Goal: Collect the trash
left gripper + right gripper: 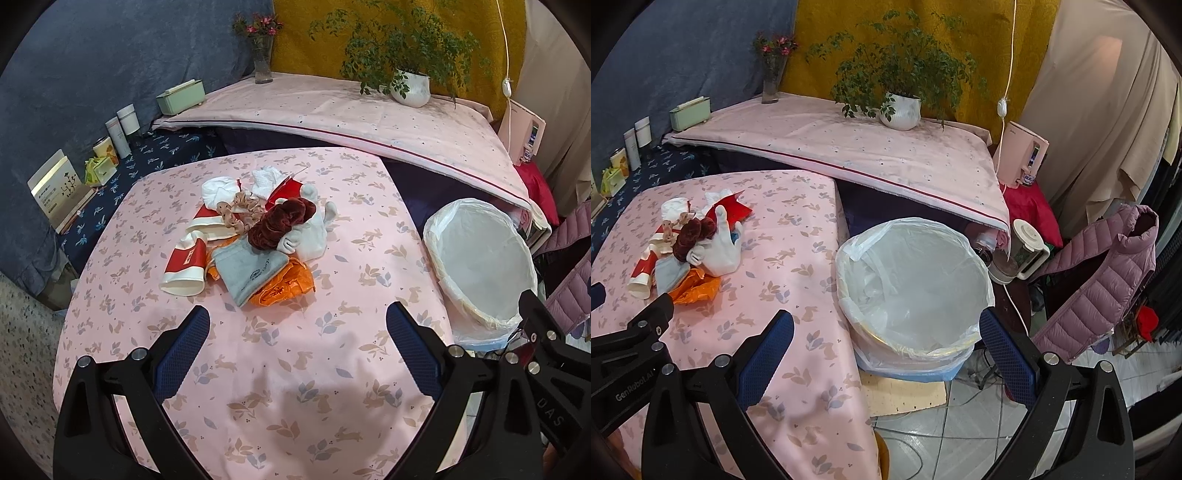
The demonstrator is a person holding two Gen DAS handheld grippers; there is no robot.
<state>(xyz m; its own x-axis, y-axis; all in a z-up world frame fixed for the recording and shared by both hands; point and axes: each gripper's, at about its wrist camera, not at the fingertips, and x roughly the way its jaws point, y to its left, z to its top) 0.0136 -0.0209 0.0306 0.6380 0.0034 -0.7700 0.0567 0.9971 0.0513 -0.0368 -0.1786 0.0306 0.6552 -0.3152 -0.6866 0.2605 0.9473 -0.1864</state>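
A pile lies mid-table on the pink rabbit-print cloth (295,369): two red-and-white paper cups (186,267), an orange plastic wrapper (284,290), a grey cloth (247,269), white socks (310,236), a maroon scrunchie (277,221), a beige scrunchie (240,212) and red paper (288,188). The pile also shows in the right wrist view (687,254). A bin lined with a white bag (912,280) stands right of the table, also in the left wrist view (480,262). My left gripper (297,325) is open and empty, short of the pile. My right gripper (886,328) is open and empty over the bin's near rim.
A raised pink-covered surface (849,147) behind holds a potted plant (901,110), a flower vase (772,85) and a green box (690,112). Bottles and boxes (118,136) line the left edge. A blender (1023,251), a purple jacket (1108,273) and floor cables (960,398) are at right.
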